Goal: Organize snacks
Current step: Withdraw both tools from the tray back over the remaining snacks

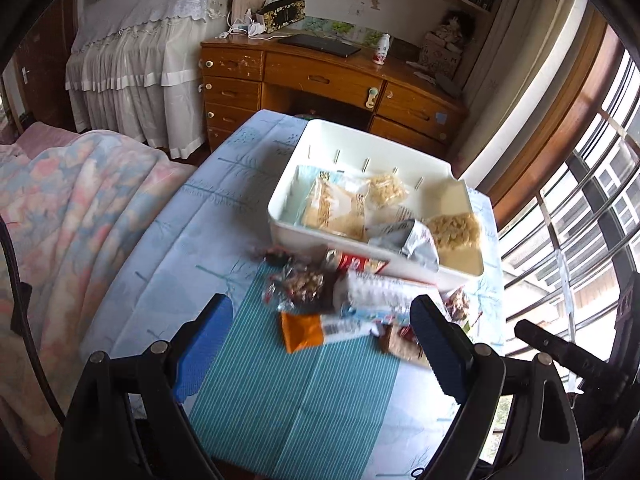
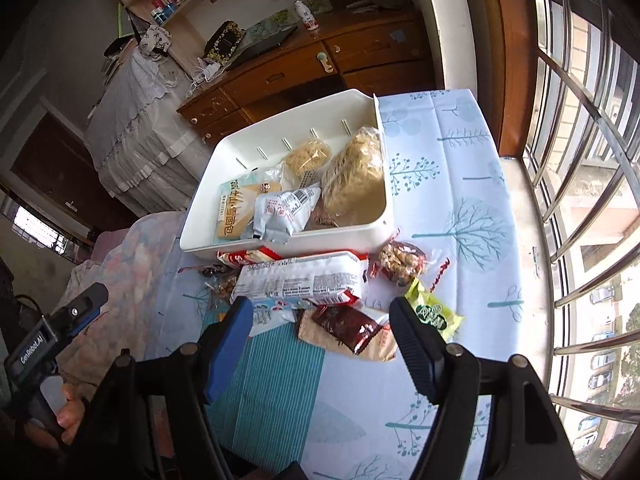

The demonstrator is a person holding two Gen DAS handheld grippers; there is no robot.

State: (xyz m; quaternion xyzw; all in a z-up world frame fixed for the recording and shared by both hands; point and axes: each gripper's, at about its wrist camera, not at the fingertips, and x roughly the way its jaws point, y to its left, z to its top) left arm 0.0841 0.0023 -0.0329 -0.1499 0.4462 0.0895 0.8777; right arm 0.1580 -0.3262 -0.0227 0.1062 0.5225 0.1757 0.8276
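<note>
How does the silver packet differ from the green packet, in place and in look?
The silver packet lies inside the white bin, on top of other snacks; the green packet lies outside it, on the tablecloth. The silver packet is grey-white with a barcode; the green packet is bright yellow-green. The silver packet looks larger than the green packet. Neither is held by a gripper.

Daylight from window [image 2: 580, 200]; snacks [image 1: 340, 304] motion-blurred; fisheye bends edges, dark corners.
</note>
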